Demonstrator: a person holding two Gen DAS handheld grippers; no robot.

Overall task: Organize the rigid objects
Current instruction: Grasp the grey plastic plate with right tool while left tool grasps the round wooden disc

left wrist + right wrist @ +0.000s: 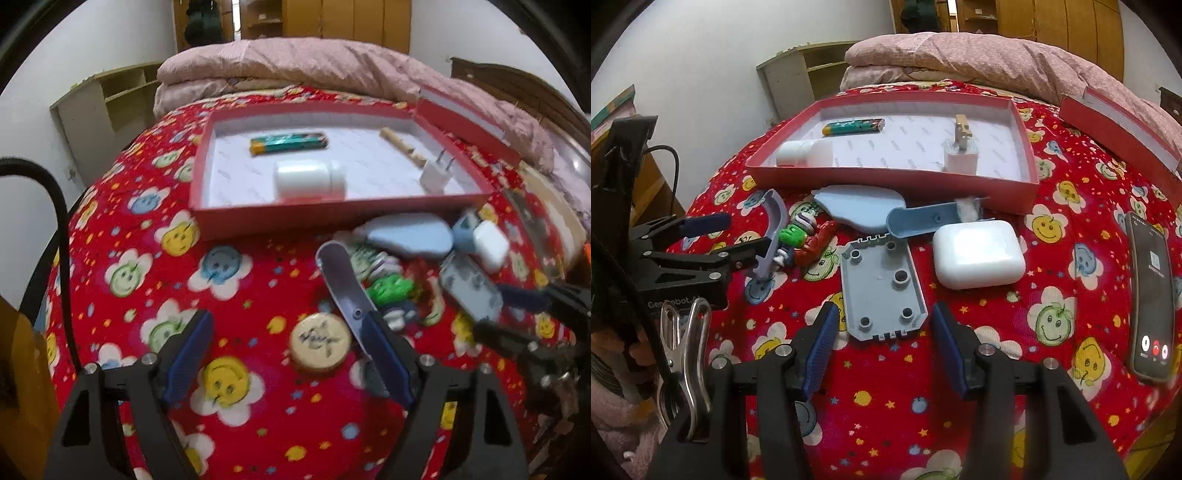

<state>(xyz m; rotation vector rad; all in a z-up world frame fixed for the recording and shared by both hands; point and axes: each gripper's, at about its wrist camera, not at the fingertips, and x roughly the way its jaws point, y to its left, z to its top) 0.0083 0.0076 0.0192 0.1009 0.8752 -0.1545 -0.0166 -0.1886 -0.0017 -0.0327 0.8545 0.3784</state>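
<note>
A red box on the flowered bedspread holds a battery, a white bottle, a white plug and a wooden piece. My left gripper is open; a grey curved plastic piece leans against its right finger. A round wooden chess piece lies between its fingers. My right gripper is open, just short of a grey plastic plate. A white earbud case lies beyond.
A green toy figure, a pale blue flat piece and a blue scoop-like piece lie before the box. A phone lies at the right, the box lid behind, a metal clip at the left.
</note>
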